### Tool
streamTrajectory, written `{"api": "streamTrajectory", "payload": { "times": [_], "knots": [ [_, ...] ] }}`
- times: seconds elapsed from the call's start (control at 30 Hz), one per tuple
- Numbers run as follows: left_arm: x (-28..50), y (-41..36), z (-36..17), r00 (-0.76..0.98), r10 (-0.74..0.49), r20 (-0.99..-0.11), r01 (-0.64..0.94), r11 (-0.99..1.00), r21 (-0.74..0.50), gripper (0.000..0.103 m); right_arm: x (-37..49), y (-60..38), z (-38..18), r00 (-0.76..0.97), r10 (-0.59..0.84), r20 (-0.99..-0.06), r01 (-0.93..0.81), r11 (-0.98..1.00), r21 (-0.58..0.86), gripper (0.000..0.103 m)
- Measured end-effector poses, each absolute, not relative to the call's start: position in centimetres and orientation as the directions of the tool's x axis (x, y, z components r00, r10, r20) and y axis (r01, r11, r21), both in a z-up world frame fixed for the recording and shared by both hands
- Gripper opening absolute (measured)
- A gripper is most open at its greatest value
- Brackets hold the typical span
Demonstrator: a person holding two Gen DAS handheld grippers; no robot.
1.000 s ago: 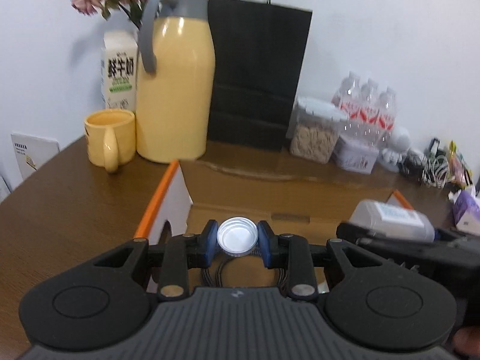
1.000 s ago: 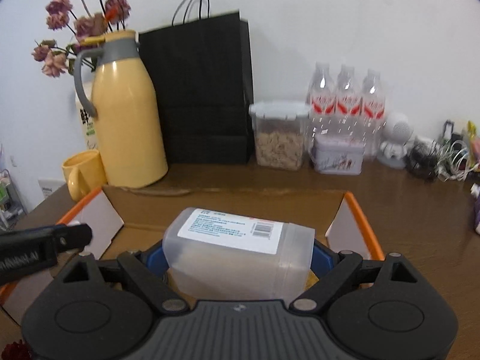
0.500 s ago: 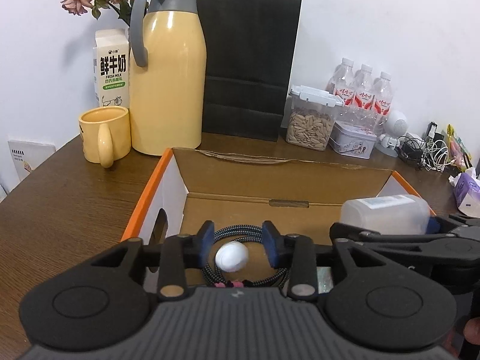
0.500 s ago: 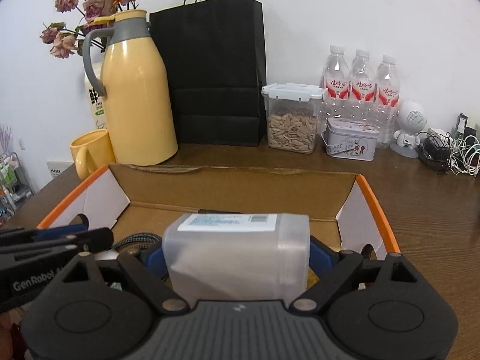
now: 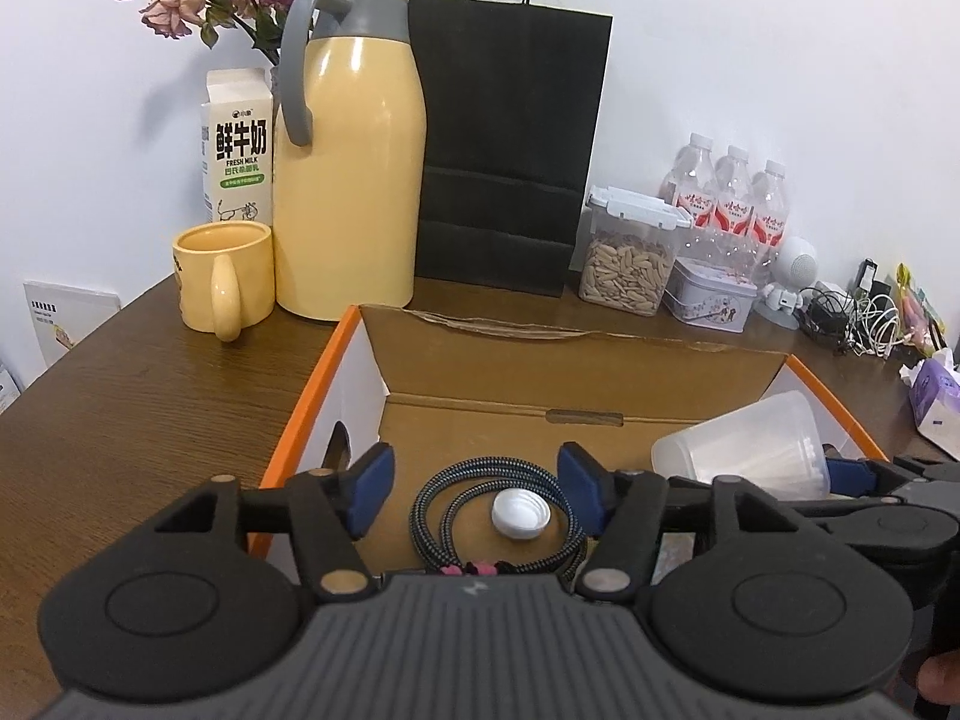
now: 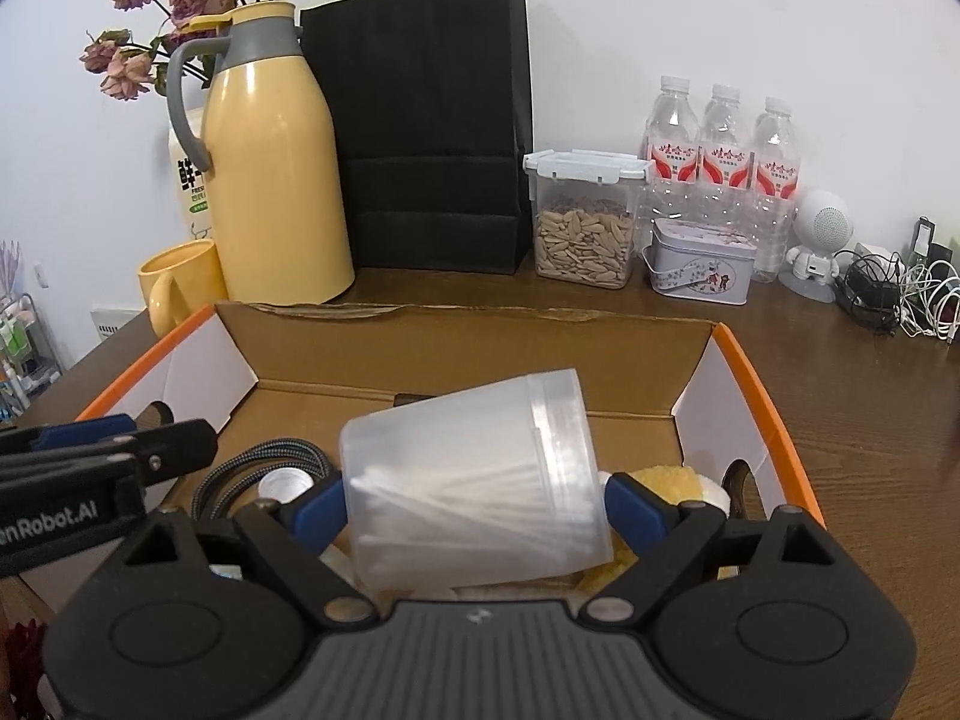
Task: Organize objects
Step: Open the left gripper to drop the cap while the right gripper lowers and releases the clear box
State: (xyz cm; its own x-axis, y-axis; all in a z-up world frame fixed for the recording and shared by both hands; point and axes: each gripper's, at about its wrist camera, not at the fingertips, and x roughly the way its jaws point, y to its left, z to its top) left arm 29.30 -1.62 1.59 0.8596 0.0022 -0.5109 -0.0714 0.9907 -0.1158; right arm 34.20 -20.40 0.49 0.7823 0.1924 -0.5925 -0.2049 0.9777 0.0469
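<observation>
One bottle cap (image 5: 520, 515), one coiled cable (image 5: 447, 501)

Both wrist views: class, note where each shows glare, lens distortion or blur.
Left wrist view: glare streaks the yellow flask; black corners and a bowed table edge show fisheye distortion. Right wrist view: same dark corners; all sharp, though the frosted container hides its contents.

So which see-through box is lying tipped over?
The frosted cotton swab container between the right tool's pads. It lies on its side over the cardboard box; the seed container stands upright by the black bag.
</observation>
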Motion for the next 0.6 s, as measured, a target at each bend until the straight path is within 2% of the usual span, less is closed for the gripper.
{"api": "streamTrajectory", "payload": {
  "times": [0.37,0.57,0.6],
  "knots": [
    [28.9,-1.8,1.7,0.867,0.003,-0.499,-0.067,0.992,-0.11,0.073,34.2,-20.2,0.6,0.777,0.185,-0.601,-0.213,0.977,0.026,0.095],
    [28.3,-1.6,2.1,0.878,0.004,-0.478,-0.067,0.991,-0.116,0.086,33.6,-20.7,1.2,0.793,0.176,-0.584,-0.199,0.98,0.025,0.098],
    [28.1,-1.6,2.2,0.882,0.006,-0.471,-0.068,0.991,-0.116,0.092,33.3,-20.9,1.4,0.8,0.171,-0.576,-0.193,0.981,0.024,0.099]
  ]
}}
